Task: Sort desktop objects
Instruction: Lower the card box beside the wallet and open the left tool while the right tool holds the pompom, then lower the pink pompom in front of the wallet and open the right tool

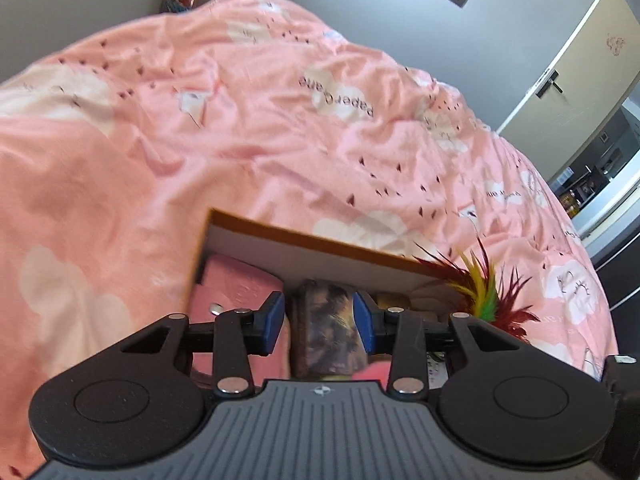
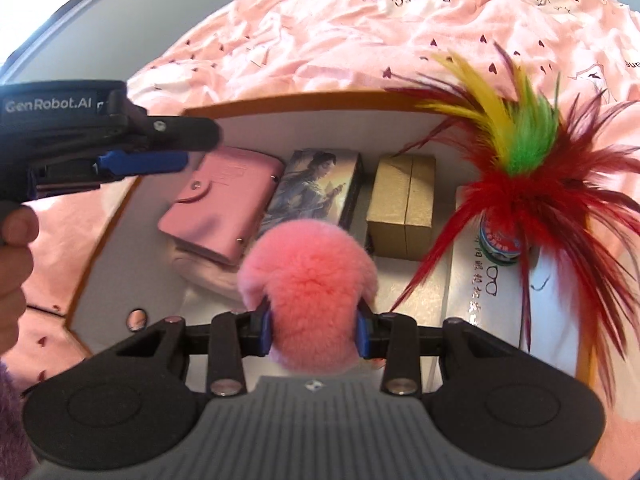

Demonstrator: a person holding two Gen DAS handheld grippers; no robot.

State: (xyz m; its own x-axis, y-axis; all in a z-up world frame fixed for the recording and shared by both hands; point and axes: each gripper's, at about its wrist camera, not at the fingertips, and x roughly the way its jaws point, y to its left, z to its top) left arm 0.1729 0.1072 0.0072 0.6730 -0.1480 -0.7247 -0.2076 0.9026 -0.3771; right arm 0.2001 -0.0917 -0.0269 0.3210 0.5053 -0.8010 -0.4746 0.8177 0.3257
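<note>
Pompom, pink and fluffy, sits pinched between the right gripper jaws, held over the box near its front. Left gripper jaws stand part open and empty above the picture pack. Placing step, I judge: next lower the pompom into free floor beside the wallet, then release

The left gripper hangs with jaws parted, gripping nothing; the right gripper is clamped, pointing steeply down.
</note>
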